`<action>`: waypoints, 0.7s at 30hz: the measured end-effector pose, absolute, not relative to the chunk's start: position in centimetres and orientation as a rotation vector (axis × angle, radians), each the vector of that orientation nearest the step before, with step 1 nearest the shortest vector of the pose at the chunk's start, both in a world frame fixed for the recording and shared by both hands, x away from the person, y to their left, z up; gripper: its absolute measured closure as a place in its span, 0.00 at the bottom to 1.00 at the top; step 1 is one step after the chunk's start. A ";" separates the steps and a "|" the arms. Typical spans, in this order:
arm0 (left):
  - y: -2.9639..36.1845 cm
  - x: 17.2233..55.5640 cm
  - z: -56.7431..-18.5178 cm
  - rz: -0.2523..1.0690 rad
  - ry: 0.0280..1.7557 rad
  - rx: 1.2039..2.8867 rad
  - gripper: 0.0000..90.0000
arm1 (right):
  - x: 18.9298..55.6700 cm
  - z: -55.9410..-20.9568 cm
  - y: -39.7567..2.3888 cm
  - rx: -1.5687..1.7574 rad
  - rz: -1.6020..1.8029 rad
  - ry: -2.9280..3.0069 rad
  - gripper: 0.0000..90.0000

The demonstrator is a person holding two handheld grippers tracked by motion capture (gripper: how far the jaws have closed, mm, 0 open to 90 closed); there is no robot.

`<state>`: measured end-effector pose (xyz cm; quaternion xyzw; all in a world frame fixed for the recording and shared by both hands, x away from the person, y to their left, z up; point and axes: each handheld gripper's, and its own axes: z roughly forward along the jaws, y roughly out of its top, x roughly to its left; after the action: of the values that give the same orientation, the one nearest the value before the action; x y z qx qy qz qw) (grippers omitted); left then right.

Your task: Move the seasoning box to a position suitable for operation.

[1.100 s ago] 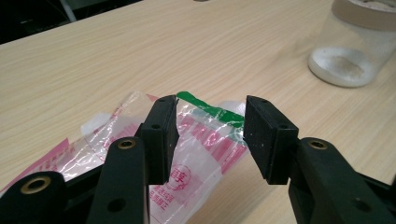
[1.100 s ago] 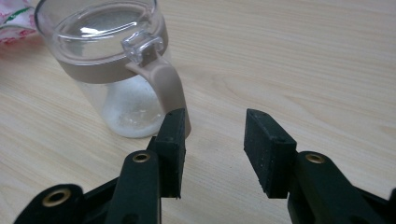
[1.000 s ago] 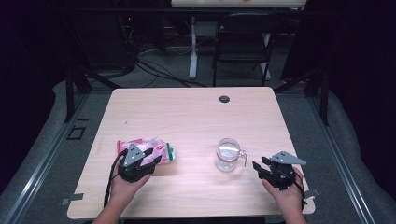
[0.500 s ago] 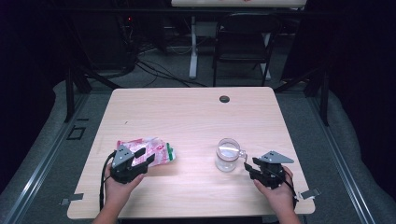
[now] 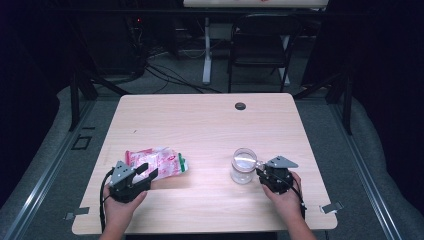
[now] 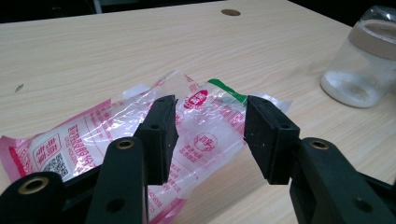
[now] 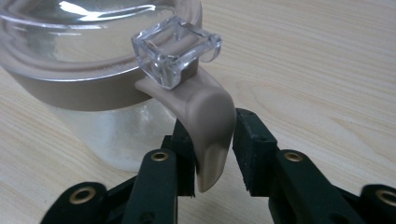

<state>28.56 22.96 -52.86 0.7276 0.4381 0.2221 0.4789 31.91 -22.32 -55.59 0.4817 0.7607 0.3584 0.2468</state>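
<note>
Bag (image 6: 205,126): clear plastic, pink-and-red print, green corner. Jar (image 7: 93,70): clear, beige band and handle (image 7: 210,121). Table (image 5: 200,125): light woodgrain. Each hand-held gripper: black.

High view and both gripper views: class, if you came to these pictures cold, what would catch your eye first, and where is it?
First, the clear jar with a beige band, right of the table's middle, white powder at its bottom. The right hand-held gripper has just been closing its jaws around the jar's beige handle. On the left, a pink and clear plastic bag lies flat, with the left hand-held gripper open over it.
</note>
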 end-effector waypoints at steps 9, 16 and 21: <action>23.3 28.5 -52.9 0.523 1.092 1.755 0.65 | 32.3 -55.6 -22.4 1.295 0.979 2.099 0.85; 22.1 28.5 -52.5 0.526 1.033 1.779 0.67 | 32.1 -55.6 -22.3 1.279 0.992 2.104 0.85; 21.3 28.6 -52.5 0.518 1.006 1.799 0.67 | 31.7 -55.5 -22.1 1.253 0.994 2.128 0.85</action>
<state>28.55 21.33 -52.54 0.7396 0.4134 0.2130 0.4866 31.72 -22.13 -55.55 0.4572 0.7766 0.3626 0.2375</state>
